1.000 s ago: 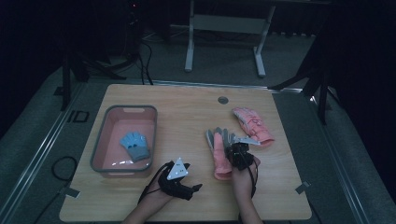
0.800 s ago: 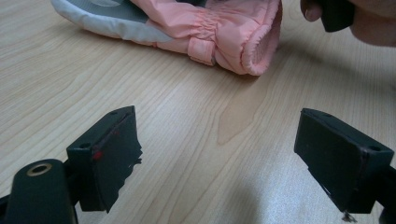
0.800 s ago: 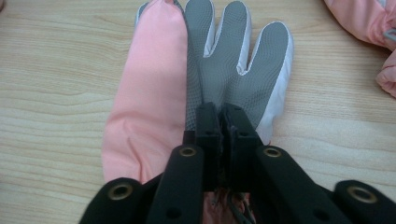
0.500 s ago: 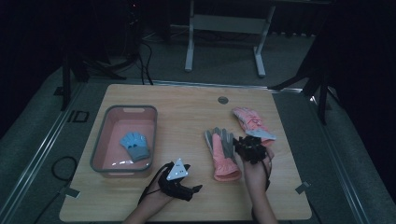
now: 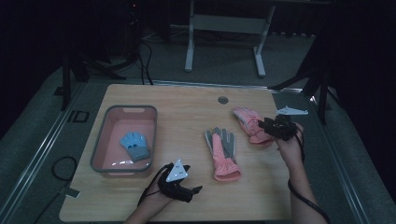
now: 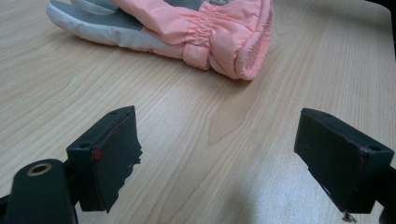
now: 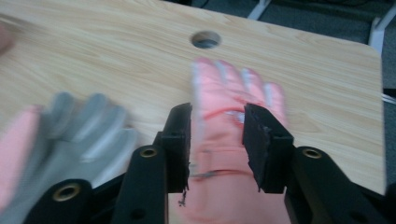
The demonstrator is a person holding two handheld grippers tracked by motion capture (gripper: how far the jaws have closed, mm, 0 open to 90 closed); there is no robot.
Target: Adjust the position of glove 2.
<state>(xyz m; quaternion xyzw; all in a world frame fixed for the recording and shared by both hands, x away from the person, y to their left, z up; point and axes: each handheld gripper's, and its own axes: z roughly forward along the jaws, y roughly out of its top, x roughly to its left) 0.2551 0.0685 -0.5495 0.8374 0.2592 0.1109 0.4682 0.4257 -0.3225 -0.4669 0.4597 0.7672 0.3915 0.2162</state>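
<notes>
A pink glove with a grey palm lies mid-table; its cuff lies just ahead of my left gripper. My left gripper rests near the front edge, its jaws open wide over bare wood. A second pink glove lies to the right. My right gripper hovers at its cuff end. Its jaws have just been opening and stand apart above that pink glove, with nothing pinched. The grey-palmed glove shows blurred on the left there. A blue glove lies in the pink basin.
A round cable hole sits in the table near its far edge. The table's right edge runs close beside my right hand. Bare wood lies between the basin and the middle glove.
My right gripper has left the middle glove and swung right and up to the other pink glove, its jaws spreading apart. The left gripper has stayed put.
</notes>
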